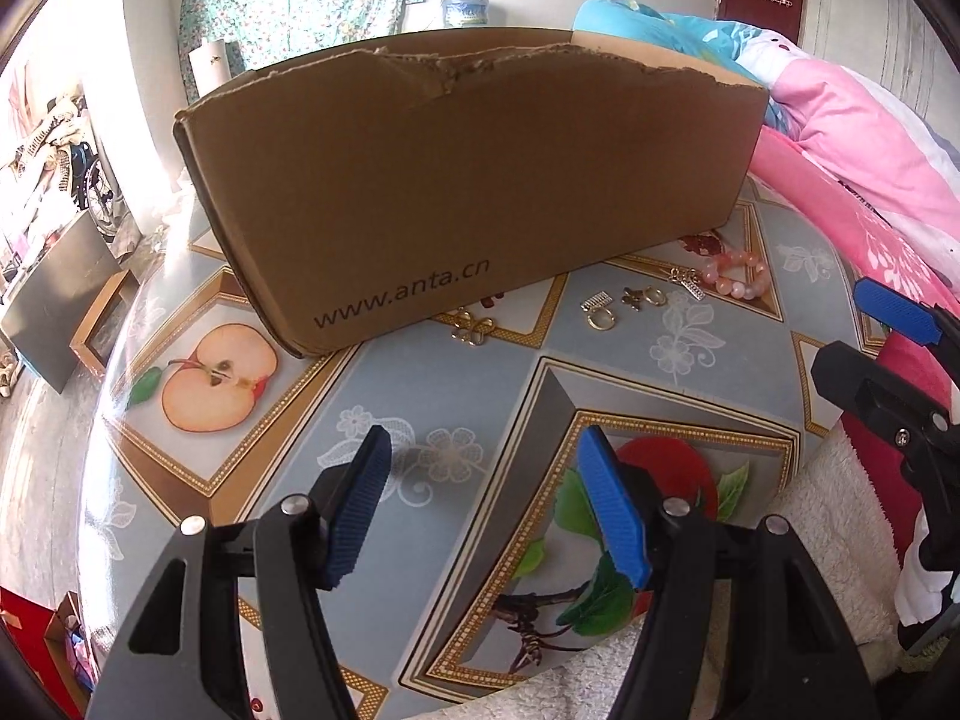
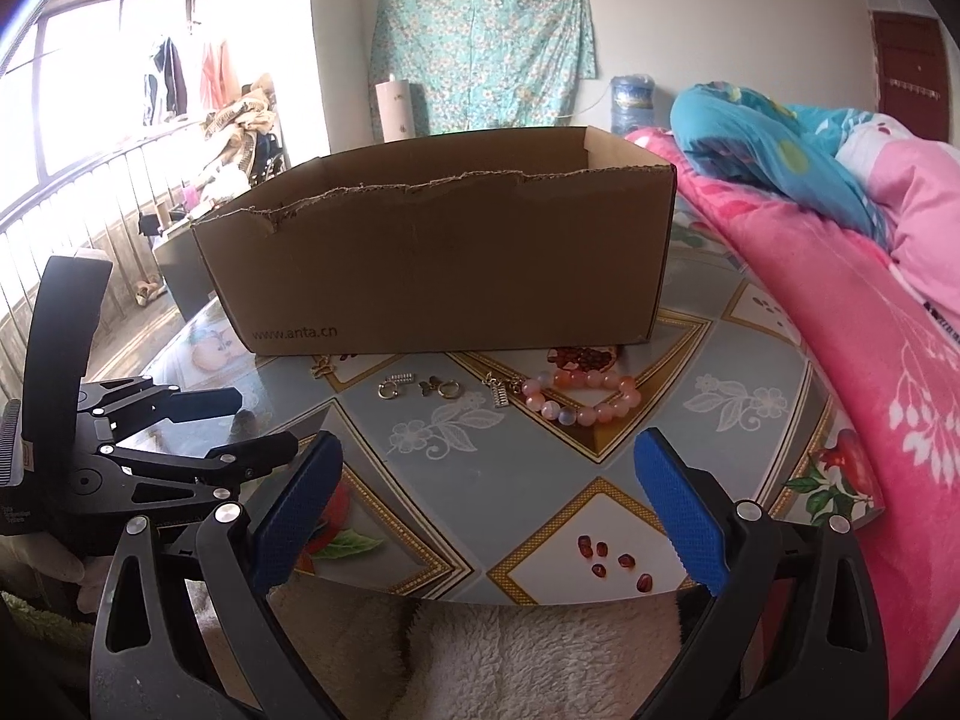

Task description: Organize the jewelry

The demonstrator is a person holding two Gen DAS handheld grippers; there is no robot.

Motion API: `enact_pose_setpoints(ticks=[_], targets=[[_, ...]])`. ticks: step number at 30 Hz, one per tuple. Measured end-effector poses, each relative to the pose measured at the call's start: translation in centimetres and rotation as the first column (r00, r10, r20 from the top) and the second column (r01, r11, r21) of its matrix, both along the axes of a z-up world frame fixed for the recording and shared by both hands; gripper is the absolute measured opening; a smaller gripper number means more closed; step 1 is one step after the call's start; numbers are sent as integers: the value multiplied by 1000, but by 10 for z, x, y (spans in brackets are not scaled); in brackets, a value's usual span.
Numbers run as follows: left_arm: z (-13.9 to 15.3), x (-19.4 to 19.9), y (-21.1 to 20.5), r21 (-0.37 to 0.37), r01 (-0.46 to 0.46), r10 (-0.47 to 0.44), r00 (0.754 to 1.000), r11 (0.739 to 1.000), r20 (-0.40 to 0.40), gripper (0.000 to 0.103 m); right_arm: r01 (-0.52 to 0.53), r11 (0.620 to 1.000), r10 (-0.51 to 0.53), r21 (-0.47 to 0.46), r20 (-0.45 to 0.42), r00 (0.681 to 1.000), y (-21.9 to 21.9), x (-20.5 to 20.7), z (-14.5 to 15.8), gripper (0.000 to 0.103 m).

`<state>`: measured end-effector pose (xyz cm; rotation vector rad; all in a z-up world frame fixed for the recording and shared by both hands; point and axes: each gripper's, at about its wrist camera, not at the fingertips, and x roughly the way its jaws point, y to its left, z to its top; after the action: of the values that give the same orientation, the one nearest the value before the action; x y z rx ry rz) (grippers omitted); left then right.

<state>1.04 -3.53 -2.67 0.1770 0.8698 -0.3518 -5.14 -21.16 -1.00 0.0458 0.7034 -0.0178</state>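
Note:
A torn-edged cardboard box (image 1: 456,180) (image 2: 444,264) stands on the round fruit-patterned table (image 1: 420,396) (image 2: 540,468). Jewelry lies on the table along its front. There is a pink bead bracelet (image 1: 735,276) (image 2: 582,399), a silver charm (image 1: 690,285) (image 2: 498,393), two gold hoop earrings (image 1: 600,315) (image 2: 390,387) and a gold butterfly piece (image 1: 471,327) (image 2: 321,366). My left gripper (image 1: 485,435) (image 2: 264,420) hovers open over the near table, short of the jewelry, with nothing in it. My right gripper (image 2: 487,441) (image 1: 840,324) is open too, empty, near the front edge and facing the bracelet.
A pink and blue quilt (image 2: 870,276) is heaped right against the table's right side. White fluffy fabric (image 2: 510,648) lies below the table's near edge. A railing and window (image 2: 90,180) are at the far left. A water jug (image 2: 633,99) stands behind the box.

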Motion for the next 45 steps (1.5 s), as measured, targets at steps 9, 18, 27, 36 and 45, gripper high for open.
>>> enact_pose_setpoints(ticks=[9, 18, 27, 36, 45], targets=[[0, 1, -1, 1, -3, 3, 1000, 1000, -3, 63, -4, 1000, 5, 6, -6, 1000, 5, 2, -2, 93], [-1, 0, -2, 3, -10, 10, 1000, 1000, -1, 64, -3, 1000, 3, 17, -3, 1000, 5, 3, -3, 92], [-1, -1, -1, 4, -14, 14, 1000, 1000, 3, 64, 9, 999, -8, 38, -20, 1000, 1, 4, -5, 87], [15, 2, -5, -2, 14, -14, 999, 1000, 50, 64, 13, 998, -11, 54, -35, 999, -3, 6, -9, 72], [13, 21, -16, 14, 53, -53, 998, 999, 41, 40, -11, 998, 15, 55, -65, 998, 3, 16, -18, 56]])
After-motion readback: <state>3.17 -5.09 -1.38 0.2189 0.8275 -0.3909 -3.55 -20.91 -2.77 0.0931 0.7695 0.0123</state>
